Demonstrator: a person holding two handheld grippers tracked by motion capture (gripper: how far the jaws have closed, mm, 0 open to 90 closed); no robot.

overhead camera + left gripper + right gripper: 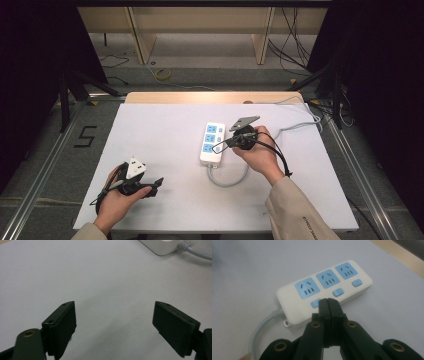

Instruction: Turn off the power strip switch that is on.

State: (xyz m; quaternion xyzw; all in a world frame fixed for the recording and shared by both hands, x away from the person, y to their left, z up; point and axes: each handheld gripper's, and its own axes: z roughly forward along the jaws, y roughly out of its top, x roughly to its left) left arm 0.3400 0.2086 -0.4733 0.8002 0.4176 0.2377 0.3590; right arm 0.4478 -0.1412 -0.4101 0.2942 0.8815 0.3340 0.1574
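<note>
A white power strip (212, 142) with three blue sockets lies at the middle of the white table; in the right gripper view the power strip (324, 290) has a blue switch beside each socket and a small red light lit near the nearest one. My right gripper (328, 301) is shut with nothing between its pads, and its tips are at the nearest blue switch (315, 303). In the high view the right gripper (231, 141) sits at the strip's right side. My left gripper (113, 325) is open over bare table; the left gripper (156, 184) rests at the front left.
The strip's grey cable (227, 181) loops toward the front, then runs off to the back right. The white tabletop (165, 140) has a wooden far edge. The strip's corner (162, 246) lies at the top of the left gripper view. Dark stands and cables flank the table.
</note>
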